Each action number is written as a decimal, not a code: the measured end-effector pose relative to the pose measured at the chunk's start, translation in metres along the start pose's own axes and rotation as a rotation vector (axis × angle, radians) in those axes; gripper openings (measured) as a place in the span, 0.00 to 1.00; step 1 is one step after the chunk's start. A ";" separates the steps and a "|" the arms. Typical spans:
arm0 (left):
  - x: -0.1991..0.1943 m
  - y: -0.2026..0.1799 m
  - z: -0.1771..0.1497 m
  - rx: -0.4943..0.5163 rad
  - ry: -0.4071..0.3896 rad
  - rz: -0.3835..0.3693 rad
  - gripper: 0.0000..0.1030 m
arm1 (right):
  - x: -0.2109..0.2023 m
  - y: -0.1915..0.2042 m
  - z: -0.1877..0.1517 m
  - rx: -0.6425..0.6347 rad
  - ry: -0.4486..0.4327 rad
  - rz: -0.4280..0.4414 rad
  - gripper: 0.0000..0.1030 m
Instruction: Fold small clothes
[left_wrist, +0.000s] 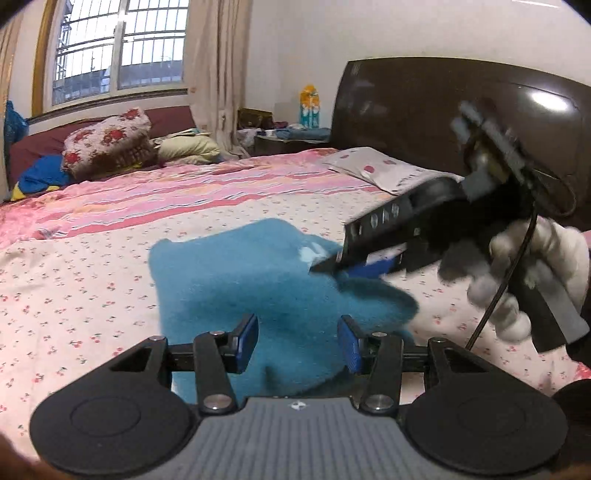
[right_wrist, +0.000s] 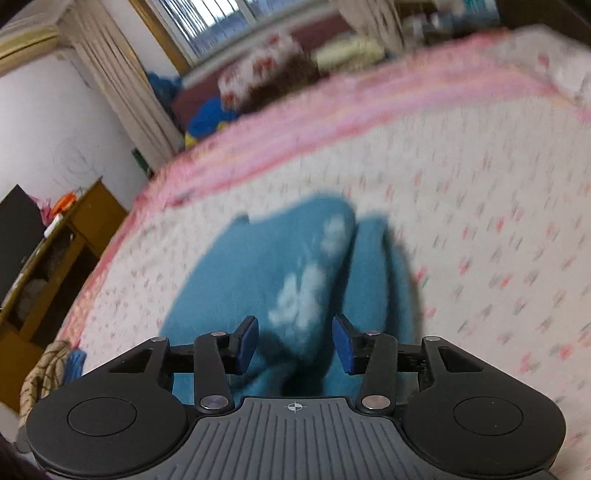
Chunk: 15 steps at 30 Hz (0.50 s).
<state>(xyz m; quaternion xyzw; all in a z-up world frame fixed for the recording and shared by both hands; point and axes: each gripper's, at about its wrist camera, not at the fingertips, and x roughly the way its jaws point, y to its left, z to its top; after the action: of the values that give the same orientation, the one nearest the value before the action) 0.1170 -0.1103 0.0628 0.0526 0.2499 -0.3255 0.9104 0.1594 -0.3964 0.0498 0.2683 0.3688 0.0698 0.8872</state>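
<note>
A fluffy teal garment (left_wrist: 236, 280) with a white print (right_wrist: 306, 295) lies on the floral bedsheet (left_wrist: 74, 288). My left gripper (left_wrist: 297, 341) hangs low over its near edge. Its blue pads (left_wrist: 248, 341) stand apart with cloth between them, and I see no pinch. A white-gloved hand (left_wrist: 517, 273) holds my right gripper (left_wrist: 328, 267) at the garment's right side, its tips touching the cloth beside the white patch. In the blurred right wrist view, that gripper (right_wrist: 295, 343) straddles a raised ridge of the garment, with its pads (right_wrist: 345, 343) apart.
The bed stretches away to a pink striped quilt (left_wrist: 184, 192), a pillow (left_wrist: 373, 166) and a dark headboard (left_wrist: 443, 110). Folded bedding (left_wrist: 107, 144) and clothes lie along the far side under the window. A wooden cabinet (right_wrist: 74, 236) stands left of the bed.
</note>
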 end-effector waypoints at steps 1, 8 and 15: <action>0.000 0.003 0.000 -0.001 0.005 0.007 0.51 | 0.008 -0.003 -0.001 0.027 0.027 0.026 0.45; 0.007 0.007 0.017 0.009 -0.025 0.020 0.51 | -0.014 -0.005 0.000 0.024 -0.058 0.090 0.23; 0.055 0.015 0.021 -0.001 0.044 0.052 0.52 | -0.024 -0.036 -0.011 0.016 -0.096 -0.081 0.22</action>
<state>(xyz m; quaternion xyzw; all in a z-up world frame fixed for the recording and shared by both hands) 0.1718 -0.1348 0.0529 0.0656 0.2686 -0.3004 0.9129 0.1320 -0.4304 0.0392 0.2633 0.3369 0.0181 0.9038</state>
